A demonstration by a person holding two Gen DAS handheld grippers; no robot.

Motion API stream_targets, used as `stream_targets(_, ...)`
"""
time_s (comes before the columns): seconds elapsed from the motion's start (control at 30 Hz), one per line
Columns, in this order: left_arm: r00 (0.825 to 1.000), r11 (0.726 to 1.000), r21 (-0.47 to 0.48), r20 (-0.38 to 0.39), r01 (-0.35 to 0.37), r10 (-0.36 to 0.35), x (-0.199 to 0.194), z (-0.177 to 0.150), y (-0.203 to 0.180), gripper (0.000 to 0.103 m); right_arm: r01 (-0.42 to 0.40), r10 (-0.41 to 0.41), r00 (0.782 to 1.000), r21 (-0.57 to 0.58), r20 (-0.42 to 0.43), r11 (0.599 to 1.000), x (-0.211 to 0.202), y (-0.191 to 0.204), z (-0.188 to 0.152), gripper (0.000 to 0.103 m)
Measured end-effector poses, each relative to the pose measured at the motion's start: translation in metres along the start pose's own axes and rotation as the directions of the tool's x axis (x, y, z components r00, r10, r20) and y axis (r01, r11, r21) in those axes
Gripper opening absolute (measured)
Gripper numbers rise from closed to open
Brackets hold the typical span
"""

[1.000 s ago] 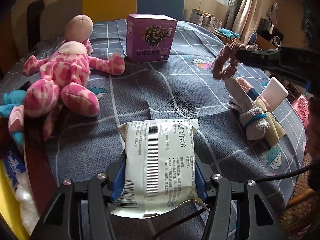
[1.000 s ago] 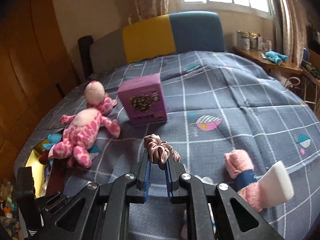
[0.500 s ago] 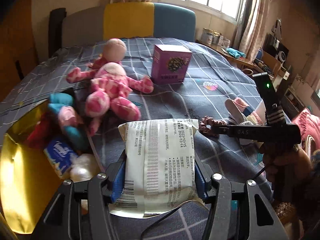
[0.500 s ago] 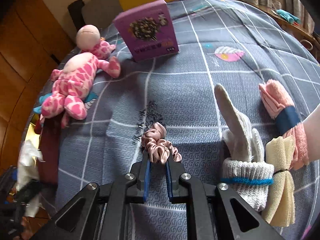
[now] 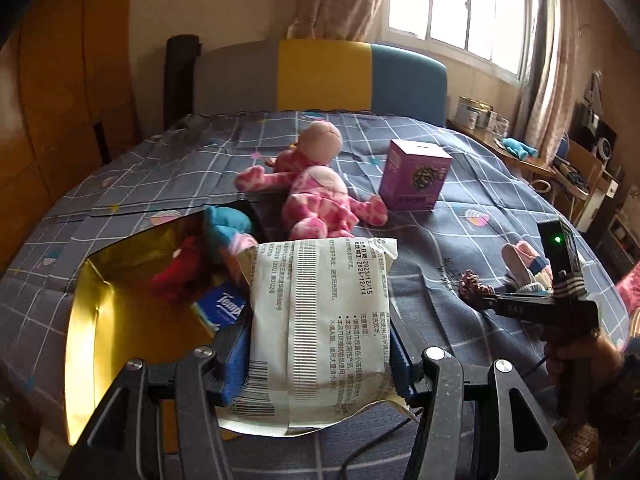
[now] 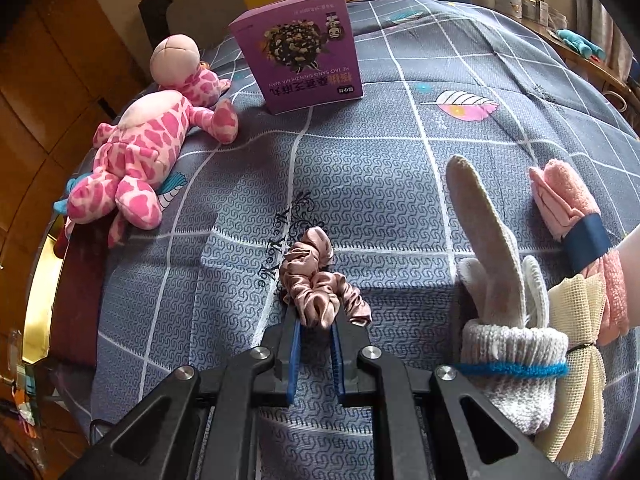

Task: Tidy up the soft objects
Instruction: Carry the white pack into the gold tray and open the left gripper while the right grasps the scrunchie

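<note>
Since a second ago the left gripper (image 5: pixel 320 354) has swung its white wipes packet (image 5: pixel 320 320) left and up toward the gold-lined box (image 5: pixel 86 332) at the table's near left, while the right gripper (image 6: pixel 314 322) has sunk to the cloth, clenched on the pink scrunchie (image 6: pixel 316 280). The packet looks light, squashy and slick, so its grip across the lower sides seems sound. The scrunchie is limp, pinched at one fold.

On the bed (image 6: pixel 400 168), the plush toy (image 6: pixel 148 140) lies near the left edge, the carton (image 6: pixel 304 52) just right of it. The scrunchie (image 6: pixel 316 280) lies mid-bed; the glove (image 6: pixel 500 280) and 2 cloths to its right.
</note>
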State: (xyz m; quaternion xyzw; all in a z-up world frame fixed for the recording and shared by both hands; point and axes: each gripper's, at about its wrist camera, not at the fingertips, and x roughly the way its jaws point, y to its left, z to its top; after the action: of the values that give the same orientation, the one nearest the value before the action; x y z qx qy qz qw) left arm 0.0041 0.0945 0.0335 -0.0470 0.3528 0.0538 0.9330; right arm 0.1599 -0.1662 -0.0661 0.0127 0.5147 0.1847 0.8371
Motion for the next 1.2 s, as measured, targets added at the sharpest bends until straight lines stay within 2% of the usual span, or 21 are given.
stream_targets(0.37, 0.998, 0.995, -0.077, -0.017, -0.062, 0.061, -0.002, -0.008, 0.036, 0.059, 0.022, -0.022, 1.000, -0.035, -0.006, 0.999, 0.001, 0.003, -0.001, 0.012)
stream_targets(0.53, 0.998, 0.987, -0.151, -0.050, -0.053, 0.046, 0.002, -0.014, 0.059, 0.059, 0.046, -0.046, 0.999, -0.058, -0.012, 0.997, 0.002, 0.008, -0.002, 0.012)
stream_targets(0.67, 0.995, 0.960, -0.272, -0.091, -0.069, 0.046, 0.008, -0.020, 0.097, 0.059, 0.066, -0.066, 0.998, -0.066, -0.009, 0.996, 0.003, 0.011, -0.003, 0.012)
stream_targets(0.77, 0.991, 0.922, -0.376, -0.127, -0.097, 0.052, 0.014, -0.023, 0.133, 0.059, 0.077, -0.078, 0.997, -0.072, -0.007, 0.994, 0.003, 0.013, -0.005, 0.012)
stream_targets(0.87, 0.985, 0.899, -0.413, -0.147, -0.144, 0.091, 0.023, -0.021, 0.160, 0.059, 0.083, -0.084, 0.996, -0.076, -0.008, 0.994, 0.003, 0.014, -0.005, 0.012)
stream_targets(0.93, 0.982, 0.875, -0.460, -0.172, -0.152, 0.081, 0.033, -0.020, 0.176, 0.059, 0.079, -0.080, 0.997, -0.070, -0.007, 0.994, 0.002, 0.013, -0.005, 0.012)
stream_targets(1.2, 0.962, 0.836, -0.497, -0.248, -0.231, 0.118, 0.084, -0.005, 0.205, 0.059, 0.073, -0.073, 0.997, -0.059, -0.005, 0.996, 0.002, 0.013, -0.005, 0.012)
